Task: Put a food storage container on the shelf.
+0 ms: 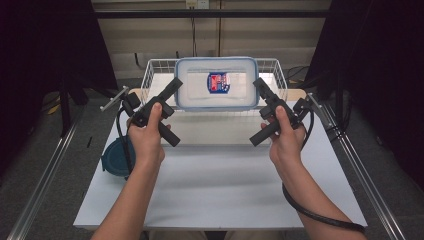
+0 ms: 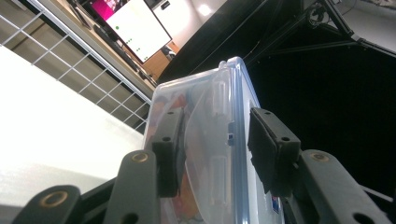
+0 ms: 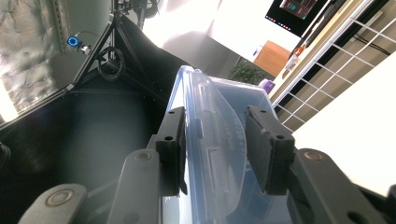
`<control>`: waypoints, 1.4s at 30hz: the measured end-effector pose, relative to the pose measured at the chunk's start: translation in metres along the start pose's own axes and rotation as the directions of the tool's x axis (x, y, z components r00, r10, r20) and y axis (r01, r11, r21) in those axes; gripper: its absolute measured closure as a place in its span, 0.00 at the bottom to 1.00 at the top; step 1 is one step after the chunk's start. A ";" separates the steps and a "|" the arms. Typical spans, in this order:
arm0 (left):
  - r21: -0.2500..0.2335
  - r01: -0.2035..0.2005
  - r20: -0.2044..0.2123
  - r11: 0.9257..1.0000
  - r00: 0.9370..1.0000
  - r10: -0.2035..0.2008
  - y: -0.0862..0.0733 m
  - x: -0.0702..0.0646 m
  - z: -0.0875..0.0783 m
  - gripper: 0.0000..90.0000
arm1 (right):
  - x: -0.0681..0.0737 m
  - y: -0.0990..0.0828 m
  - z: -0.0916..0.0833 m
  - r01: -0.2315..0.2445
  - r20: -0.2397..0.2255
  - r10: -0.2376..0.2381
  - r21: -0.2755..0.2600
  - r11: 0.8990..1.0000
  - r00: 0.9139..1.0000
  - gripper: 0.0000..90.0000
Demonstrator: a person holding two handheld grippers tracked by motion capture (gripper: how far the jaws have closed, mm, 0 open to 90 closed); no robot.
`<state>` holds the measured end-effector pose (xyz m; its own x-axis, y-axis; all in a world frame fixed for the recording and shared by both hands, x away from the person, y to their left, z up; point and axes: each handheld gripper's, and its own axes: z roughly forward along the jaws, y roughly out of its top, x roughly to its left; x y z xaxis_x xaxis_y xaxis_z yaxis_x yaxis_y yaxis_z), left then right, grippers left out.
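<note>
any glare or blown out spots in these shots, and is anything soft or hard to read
High view: the white table glares evenly and the clear container looks washed out, its label unreadable; the surroundings fall to black. Left gripper view: the table is blown out at left, the background screen overexposed, and the left claw sharp. Right gripper view: a bright patch burns out the top, while the right claw and container edge stay crisp.

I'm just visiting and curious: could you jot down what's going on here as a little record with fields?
Held thing: clear plastic container with blue-rimmed lid, red and blue label on top
Left gripper: fingers clamp the container's left end
Right gripper: fingers clamp its right end
Behind it: white wire basket
Surface: white table
Also there: dark teal round thing at the table's left edge
</note>
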<state>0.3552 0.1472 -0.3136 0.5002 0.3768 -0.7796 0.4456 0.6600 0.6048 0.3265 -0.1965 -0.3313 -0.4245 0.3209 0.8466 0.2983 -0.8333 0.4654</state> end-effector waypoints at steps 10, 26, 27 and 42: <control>-0.011 0.017 -0.005 1.000 1.000 -0.017 0.002 0.005 0.010 0.63 | -0.002 0.004 0.007 -0.004 0.009 0.004 -0.007 1.000 1.000 0.67; -0.030 0.025 -0.024 0.999 0.999 -0.026 0.007 0.010 0.023 0.63 | -0.007 0.006 0.018 -0.005 0.023 0.005 -0.017 1.000 1.000 0.67; -0.029 0.029 -0.023 0.999 0.999 -0.030 0.007 0.011 0.024 0.63 | -0.008 0.006 0.019 -0.003 0.027 0.003 -0.021 1.000 1.000 0.67; -0.027 0.039 -0.065 0.999 0.997 -0.041 0.007 0.020 0.037 0.63 | -0.019 0.008 0.030 -0.011 0.062 0.012 -0.021 1.000 0.998 0.67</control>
<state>0.3959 0.1351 -0.3195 0.4323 0.3909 -0.8126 0.4447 0.6915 0.5693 0.3621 -0.1958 -0.3356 -0.3671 0.3377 0.8667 0.2853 -0.8460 0.4504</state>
